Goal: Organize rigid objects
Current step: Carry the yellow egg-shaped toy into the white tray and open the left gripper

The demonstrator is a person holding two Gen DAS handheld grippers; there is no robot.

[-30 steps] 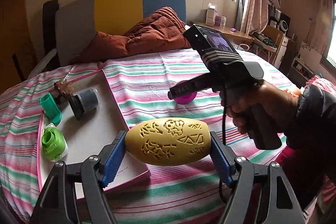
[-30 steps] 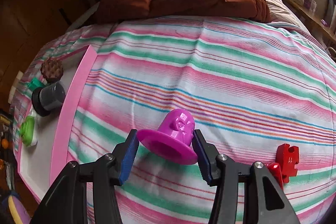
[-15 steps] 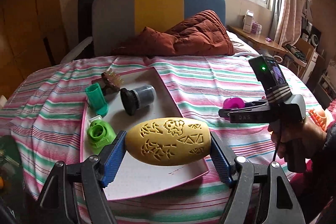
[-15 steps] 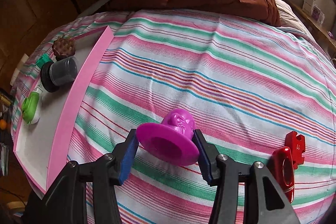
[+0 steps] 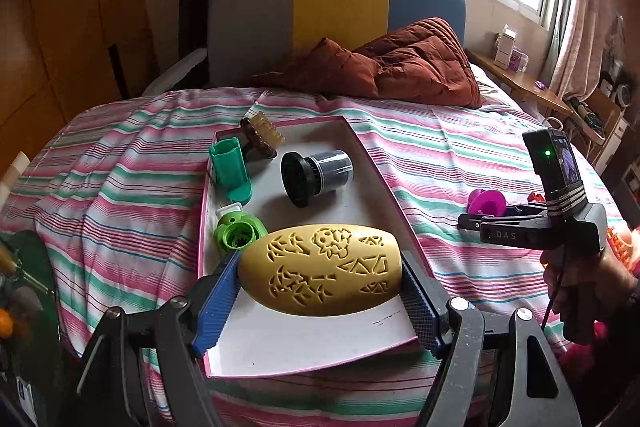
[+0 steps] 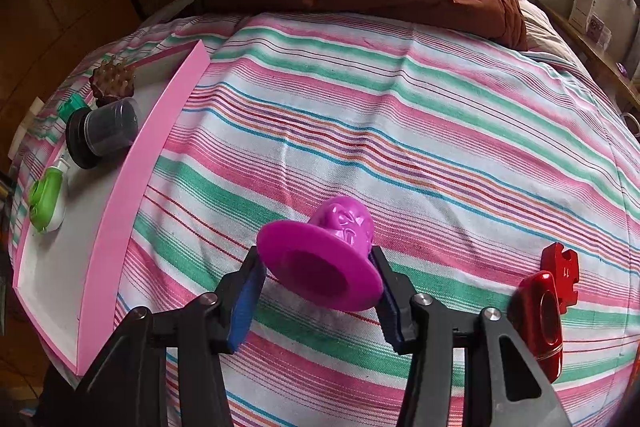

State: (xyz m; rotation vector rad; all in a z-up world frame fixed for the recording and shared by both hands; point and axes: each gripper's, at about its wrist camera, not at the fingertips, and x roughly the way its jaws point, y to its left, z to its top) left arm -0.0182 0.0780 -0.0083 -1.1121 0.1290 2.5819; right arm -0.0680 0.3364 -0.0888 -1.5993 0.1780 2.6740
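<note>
My left gripper (image 5: 320, 267) is shut on a yellow egg-shaped shell with cut-out patterns (image 5: 320, 291). It hangs over the near part of the white, pink-rimmed tray (image 5: 360, 339). My right gripper (image 6: 316, 267) has its jaws closing on a magenta hat-shaped piece (image 6: 344, 223), and both pads touch the brim. The piece tilts just above the striped bedspread (image 6: 400, 115). In the left wrist view the right gripper (image 5: 472, 219) stands right of the tray with the magenta piece (image 5: 486, 201) at its tip.
In the tray lie a teal piece (image 5: 232, 167), a black cylinder (image 5: 316, 177), a green piece (image 5: 238, 233) and a brown studded piece (image 5: 262, 135). Two red pieces (image 6: 548, 307) lie right of my right gripper. A brown quilt (image 5: 400, 71) is bunched at the bed's head.
My left gripper has carried the yellow shell sideways to over the tray's near part. The right gripper stayed nearly in place, and the magenta piece now sits tighter and more tilted between its pads.
</note>
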